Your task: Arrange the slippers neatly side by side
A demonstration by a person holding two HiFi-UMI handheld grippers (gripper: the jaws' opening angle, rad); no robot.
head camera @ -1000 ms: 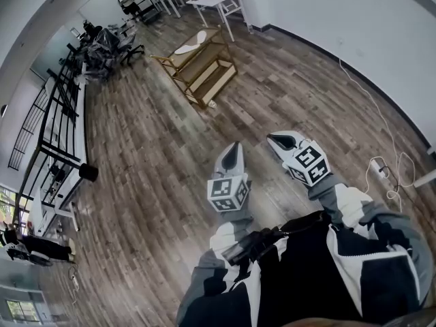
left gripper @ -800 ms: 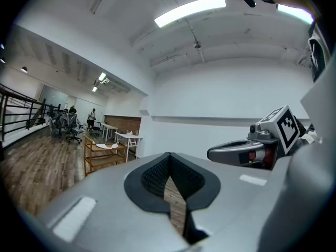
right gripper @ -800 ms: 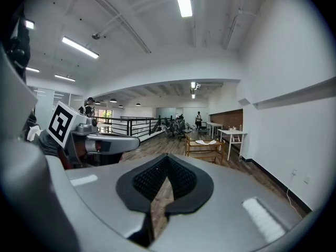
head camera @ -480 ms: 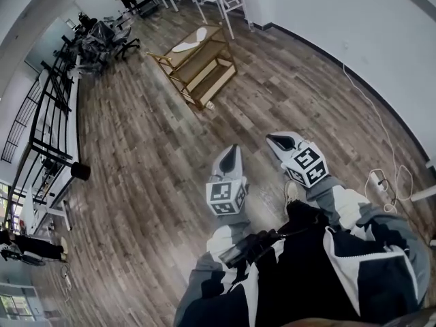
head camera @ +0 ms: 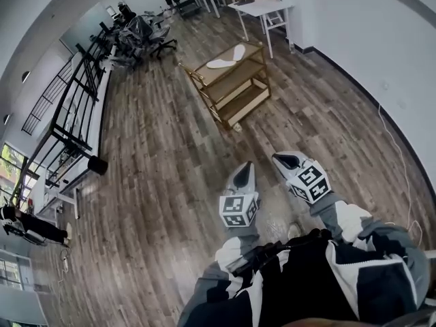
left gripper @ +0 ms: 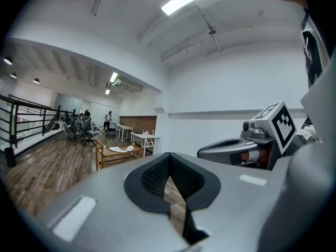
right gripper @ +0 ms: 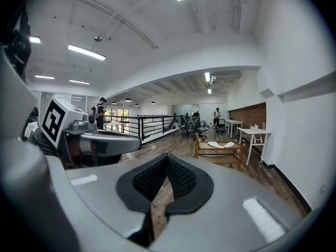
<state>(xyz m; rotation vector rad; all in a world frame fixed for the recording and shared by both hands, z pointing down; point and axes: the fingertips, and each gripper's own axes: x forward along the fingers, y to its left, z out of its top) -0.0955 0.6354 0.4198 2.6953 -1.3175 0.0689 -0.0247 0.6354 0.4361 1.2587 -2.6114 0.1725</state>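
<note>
Wood floor, shelf cart (white slippers atop)

floor seemingly open before wooden rack

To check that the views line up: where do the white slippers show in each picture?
Head view: white slippers upper centre, atop the wooden rack.
Left gripper view: white slippers left of centre, on that rack.
Right gripper view: white slippers right of centre, on that rack.
Shared landmark: the white table beside the rack.
</note>
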